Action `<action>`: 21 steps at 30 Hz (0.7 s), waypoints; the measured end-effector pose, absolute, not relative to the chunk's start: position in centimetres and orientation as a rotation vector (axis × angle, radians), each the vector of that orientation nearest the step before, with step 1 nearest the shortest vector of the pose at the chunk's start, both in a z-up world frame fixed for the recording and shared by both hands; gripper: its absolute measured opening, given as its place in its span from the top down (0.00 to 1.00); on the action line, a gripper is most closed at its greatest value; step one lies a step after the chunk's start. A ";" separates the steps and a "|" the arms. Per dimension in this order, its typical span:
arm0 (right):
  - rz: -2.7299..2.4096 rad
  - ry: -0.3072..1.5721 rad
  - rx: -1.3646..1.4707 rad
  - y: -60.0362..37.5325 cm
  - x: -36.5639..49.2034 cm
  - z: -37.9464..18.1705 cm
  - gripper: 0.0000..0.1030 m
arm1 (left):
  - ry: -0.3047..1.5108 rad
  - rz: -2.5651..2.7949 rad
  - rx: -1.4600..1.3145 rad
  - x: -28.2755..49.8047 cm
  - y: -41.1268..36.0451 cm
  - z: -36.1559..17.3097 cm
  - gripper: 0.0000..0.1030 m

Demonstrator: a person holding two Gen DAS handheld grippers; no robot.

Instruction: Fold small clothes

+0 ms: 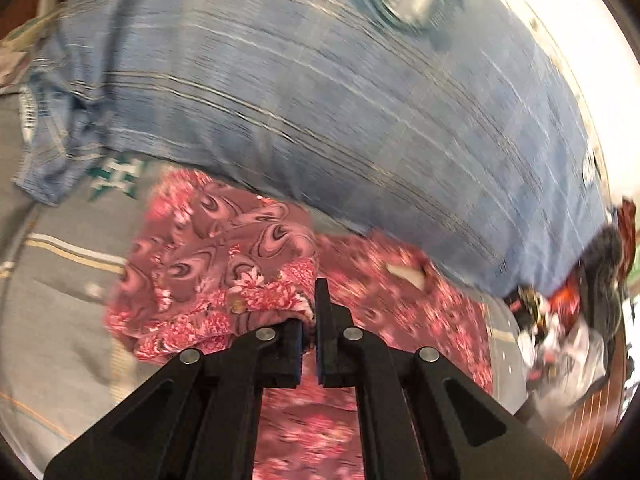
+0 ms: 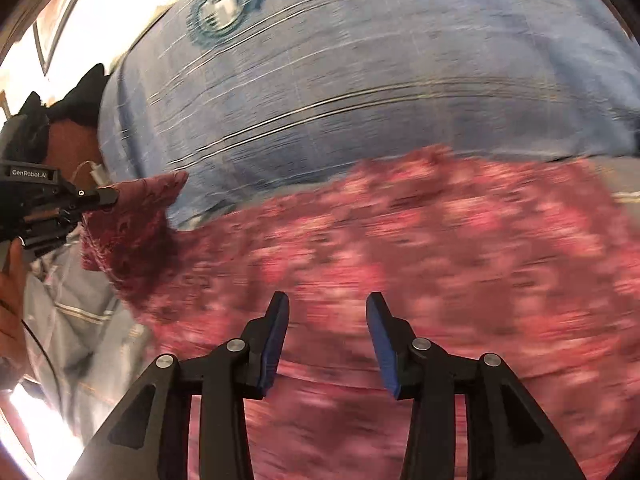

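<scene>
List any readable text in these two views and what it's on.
"GenRobot.AI": white print on the black body of the left gripper, seen at the left edge of the right wrist view.
Round teal emblem on the blue pillow: blurred, no letters readable.
Teal pattern on the grey sheet: a motif, cannot tell if it is text.
Nothing else readable; both views are motion-blurred.
</scene>
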State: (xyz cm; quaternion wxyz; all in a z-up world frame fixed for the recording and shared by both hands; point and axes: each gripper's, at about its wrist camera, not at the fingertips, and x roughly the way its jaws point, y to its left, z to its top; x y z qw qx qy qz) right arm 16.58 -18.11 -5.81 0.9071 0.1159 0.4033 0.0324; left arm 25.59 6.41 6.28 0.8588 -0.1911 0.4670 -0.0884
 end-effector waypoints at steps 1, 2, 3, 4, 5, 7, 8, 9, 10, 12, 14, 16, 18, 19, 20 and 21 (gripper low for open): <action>0.045 0.828 0.230 -19.2 16.1 -5.7 0.57 | 0.993 -0.190 -0.388 25.6 5.2 5.9 0.98; 0.013 0.824 0.220 -20.7 15.4 -5.6 0.57 | 1.014 -0.197 -0.363 25.6 3.4 5.1 0.98; -0.007 0.821 0.218 -21.6 14.9 -5.6 0.57 | 1.030 -0.202 -0.345 25.4 2.1 4.7 0.98; -0.027 0.821 0.220 -22.5 14.5 -5.7 0.57 | 1.050 -0.206 -0.326 25.3 0.8 4.0 0.98; -0.047 0.826 0.229 -23.4 14.1 -5.9 0.56 | 1.082 -0.211 -0.298 25.2 -1.1 2.8 0.98; -0.066 0.840 0.260 -24.9 13.5 -6.9 0.56 | 1.127 -0.213 -0.251 25.0 -3.4 1.1 0.97; -0.042 0.810 0.280 -25.4 12.9 -7.1 0.56 | 1.146 -0.194 -0.198 24.8 -4.8 0.0 0.95; -0.038 0.803 0.290 -25.6 12.7 -7.2 0.56 | 1.153 -0.183 -0.159 24.5 -5.5 -0.6 0.91; -0.039 0.801 0.294 -25.7 12.6 -7.1 0.56 | 1.164 -0.178 -0.122 24.4 -6.1 -1.1 0.79; -0.044 0.806 0.279 -25.4 12.7 -7.0 0.56 | 1.182 -0.207 -0.101 23.7 -6.3 -1.5 0.70; -0.041 0.807 0.272 -25.2 12.7 -7.0 0.54 | 1.157 -0.251 -0.151 22.7 -4.9 -0.5 0.66; -0.036 0.809 0.273 -25.3 12.8 -7.1 0.52 | 1.124 -0.304 -0.237 21.7 -2.8 0.5 0.57; -0.042 0.820 0.260 -25.1 12.9 -7.0 0.52 | 1.056 -0.310 -0.368 20.4 0.9 1.2 0.41; -0.055 0.830 0.241 -24.8 13.3 -6.8 0.52 | 1.023 -0.286 -0.415 20.0 2.7 1.2 0.36; -0.066 0.839 0.226 -24.2 13.5 -6.4 0.50 | 0.988 -0.252 -0.481 19.7 5.3 0.9 0.36; -0.033 0.836 0.234 -23.4 13.7 -5.9 0.50 | 0.979 -0.229 -0.516 19.9 6.7 0.6 0.36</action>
